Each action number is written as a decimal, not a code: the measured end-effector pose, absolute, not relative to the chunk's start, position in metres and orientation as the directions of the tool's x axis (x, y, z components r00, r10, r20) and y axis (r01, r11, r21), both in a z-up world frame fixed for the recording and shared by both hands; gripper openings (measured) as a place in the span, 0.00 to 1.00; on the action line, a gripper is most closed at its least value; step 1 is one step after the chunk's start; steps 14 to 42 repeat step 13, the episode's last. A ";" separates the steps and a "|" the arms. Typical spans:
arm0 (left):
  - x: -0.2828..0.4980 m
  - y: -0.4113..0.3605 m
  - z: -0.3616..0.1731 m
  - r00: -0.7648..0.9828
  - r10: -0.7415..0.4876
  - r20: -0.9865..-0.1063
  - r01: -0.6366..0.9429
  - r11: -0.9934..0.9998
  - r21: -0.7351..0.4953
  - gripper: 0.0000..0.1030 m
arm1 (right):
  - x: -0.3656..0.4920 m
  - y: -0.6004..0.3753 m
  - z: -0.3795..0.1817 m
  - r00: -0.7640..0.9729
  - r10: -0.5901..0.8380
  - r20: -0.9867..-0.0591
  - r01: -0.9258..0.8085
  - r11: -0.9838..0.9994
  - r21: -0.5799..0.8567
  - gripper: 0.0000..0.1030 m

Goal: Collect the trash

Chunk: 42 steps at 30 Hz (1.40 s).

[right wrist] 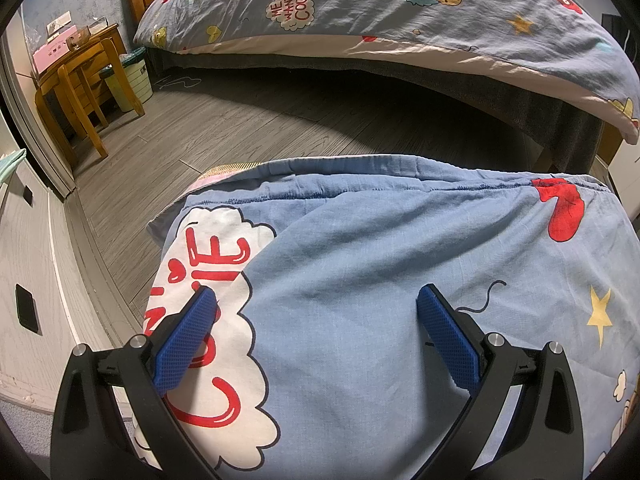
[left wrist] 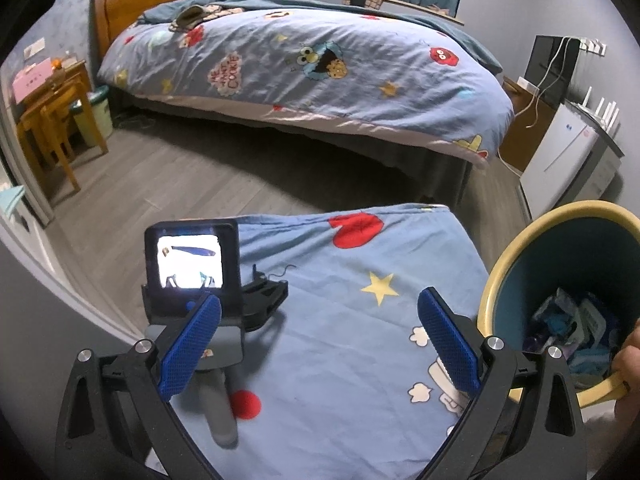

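Bin (left wrist: 520,264) at right edge of left view, bare hand (left wrist: 628,360) on rim, wrappers (left wrist: 576,320) inside: light, crinkly, pinch at edge. Left gripper (left wrist: 320,344) and right gripper (right wrist: 316,344) fingers spread wide, empty, over blue cloth (right wrist: 360,260).

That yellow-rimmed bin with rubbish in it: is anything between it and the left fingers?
Nothing visible blocks it. The bin sits just right of the open left gripper, beside one of its fingers, with a hand on its rim. Only the cartoon-print cloth lies beneath the gripper.
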<state>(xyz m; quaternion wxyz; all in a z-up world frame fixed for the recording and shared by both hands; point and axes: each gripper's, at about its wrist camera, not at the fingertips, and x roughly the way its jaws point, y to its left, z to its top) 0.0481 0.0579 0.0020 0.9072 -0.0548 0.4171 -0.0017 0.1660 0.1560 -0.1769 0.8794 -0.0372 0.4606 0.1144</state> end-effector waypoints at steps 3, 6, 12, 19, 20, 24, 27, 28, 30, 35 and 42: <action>0.047 0.057 0.002 0.657 -0.041 -0.752 -0.045 0.995 -0.094 0.95 | 0.166 0.156 -0.177 0.550 0.167 -0.819 -0.235 0.971 0.040 0.96; 0.048 0.057 0.001 0.649 -0.040 -0.759 -0.048 0.994 -0.094 0.95 | 0.166 0.156 -0.177 0.550 0.167 -0.819 -0.235 0.971 0.040 0.96; 0.049 0.059 0.002 0.641 -0.051 -0.766 -0.052 0.993 -0.110 0.95 | 0.166 0.156 -0.177 0.550 0.167 -0.819 -0.235 0.971 0.040 0.96; 0.050 0.059 0.001 0.640 -0.053 -0.766 -0.050 0.993 -0.110 0.95 | 0.166 0.156 -0.177 0.550 0.167 -0.819 -0.235 0.971 0.040 0.96; 0.050 0.059 0.001 0.640 -0.053 -0.766 -0.050 0.993 -0.110 0.95 | 0.166 0.156 -0.177 0.550 0.167 -0.819 -0.235 0.971 0.040 0.96; 0.050 0.059 0.001 0.640 -0.053 -0.766 -0.050 0.993 -0.110 0.95 | 0.166 0.156 -0.177 0.550 0.167 -0.819 -0.235 0.971 0.040 0.96; 0.050 0.059 0.001 0.640 -0.053 -0.766 -0.050 0.993 -0.110 0.95 | 0.166 0.156 -0.177 0.550 0.167 -0.819 -0.235 0.971 0.040 0.96; 0.050 0.059 0.001 0.640 -0.053 -0.766 -0.050 0.993 -0.110 0.95 | 0.166 0.156 -0.177 0.550 0.167 -0.819 -0.235 0.971 0.040 0.96; 0.050 0.059 0.001 0.640 -0.053 -0.766 -0.050 0.993 -0.110 0.95 | 0.166 0.156 -0.177 0.550 0.167 -0.819 -0.235 0.971 0.040 0.96; 0.050 0.059 0.001 0.640 -0.053 -0.766 -0.050 0.993 -0.110 0.95 | 0.166 0.156 -0.177 0.550 0.167 -0.819 -0.235 0.971 0.040 0.96; 0.050 0.059 0.001 0.640 -0.053 -0.766 -0.050 0.993 -0.110 0.95 | 0.166 0.156 -0.177 0.550 0.167 -0.819 -0.235 0.971 0.040 0.96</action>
